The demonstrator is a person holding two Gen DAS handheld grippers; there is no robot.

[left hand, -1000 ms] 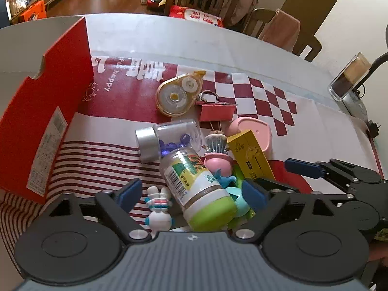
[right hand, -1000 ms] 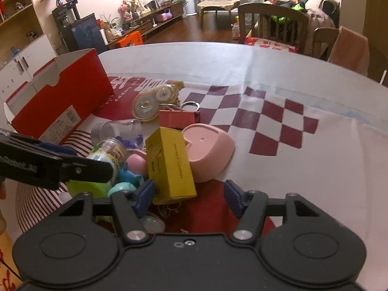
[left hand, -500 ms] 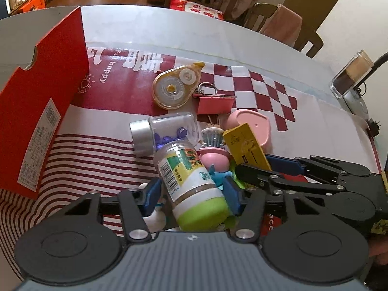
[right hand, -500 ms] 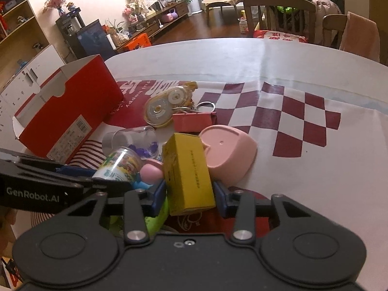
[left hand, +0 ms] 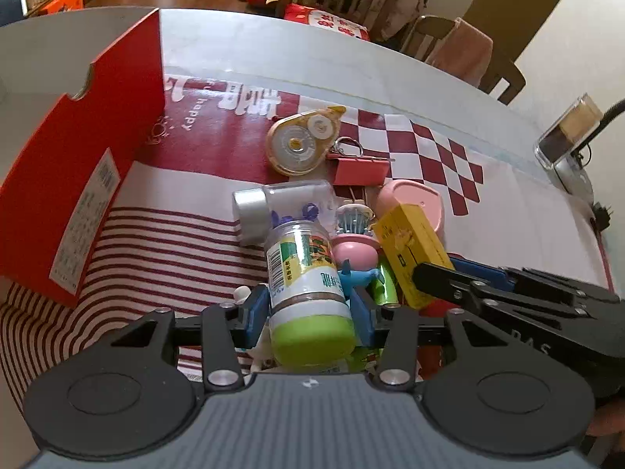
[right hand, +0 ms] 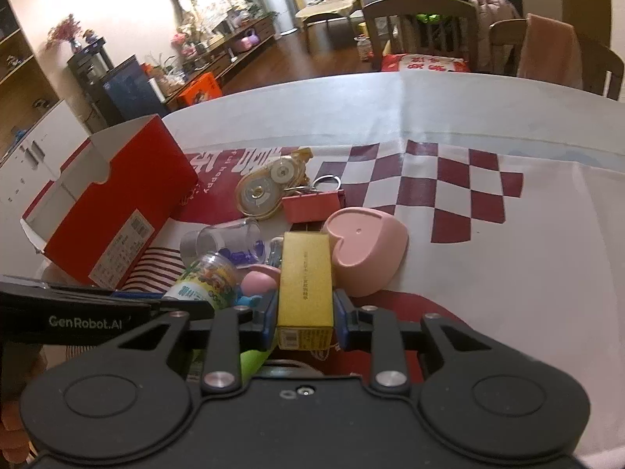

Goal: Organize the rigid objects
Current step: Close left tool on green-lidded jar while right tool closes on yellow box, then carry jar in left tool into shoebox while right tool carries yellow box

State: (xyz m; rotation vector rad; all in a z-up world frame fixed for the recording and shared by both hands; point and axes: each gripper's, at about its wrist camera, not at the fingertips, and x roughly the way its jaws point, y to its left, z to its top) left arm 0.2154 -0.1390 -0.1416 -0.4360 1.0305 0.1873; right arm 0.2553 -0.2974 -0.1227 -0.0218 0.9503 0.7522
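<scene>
Over the cluttered pile, my left gripper (left hand: 308,306) has just closed on the green-capped jar (left hand: 306,285); my right gripper (right hand: 304,318) has just closed on the yellow box (right hand: 305,285); lifting either could drag the pink toy (left hand: 353,250) wedged between them.

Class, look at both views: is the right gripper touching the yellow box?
Touching. In the right wrist view the right gripper, just closing, presses both blue pads against the sides of the yellow box.

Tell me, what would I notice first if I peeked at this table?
Probably the big red box standing open at the left. Next, the jumble of little things mid-table, where the left gripper squeezes a green-capped bottle and the right gripper squeezes a yellow box beside a pink heart-shaped dish.
</scene>
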